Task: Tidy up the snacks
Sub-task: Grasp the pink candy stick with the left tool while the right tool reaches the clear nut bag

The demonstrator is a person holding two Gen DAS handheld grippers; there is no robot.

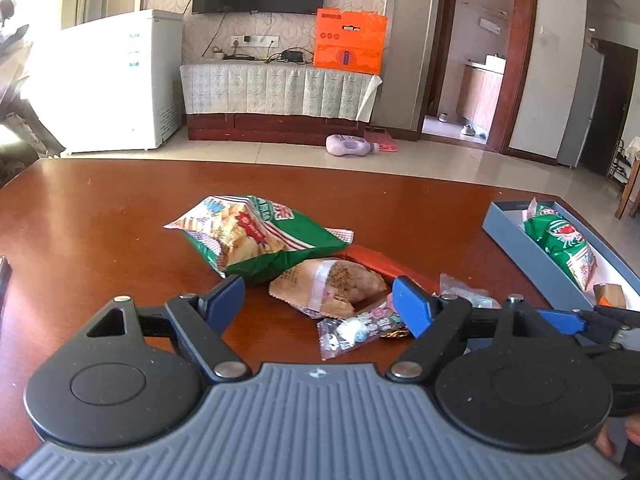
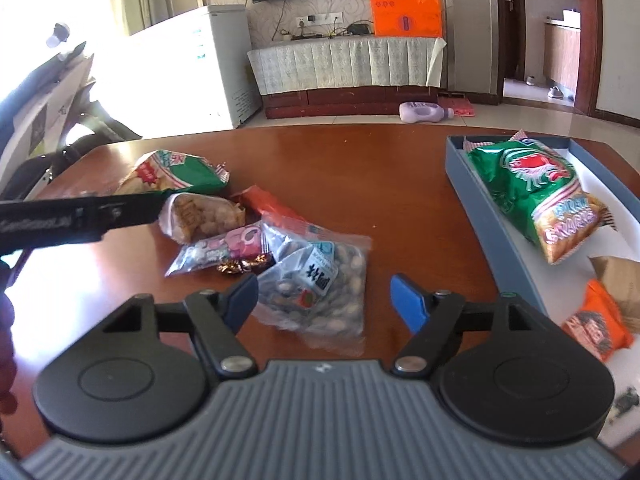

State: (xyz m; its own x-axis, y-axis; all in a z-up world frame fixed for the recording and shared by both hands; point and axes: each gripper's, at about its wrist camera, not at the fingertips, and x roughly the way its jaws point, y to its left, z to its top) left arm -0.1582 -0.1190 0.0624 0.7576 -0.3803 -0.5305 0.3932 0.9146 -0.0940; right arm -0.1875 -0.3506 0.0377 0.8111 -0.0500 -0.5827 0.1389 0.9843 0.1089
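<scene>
A: Hovering over the snack pile, both tools empty. Left gripper [image 1: 318, 298] has its jaws apart above the tan cracker packet [image 1: 332, 282]; right gripper [image 2: 324, 298] is spread over the clear nut bag [image 2: 320, 288].

B: Why there?

A: Probably choosing the next pick. The grey box [image 2: 472, 188] far right already holds a green chip bag [image 2: 540, 196].

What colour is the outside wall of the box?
The box has grey-blue outer walls; its inside is white. The right wrist view shows it best.
</scene>
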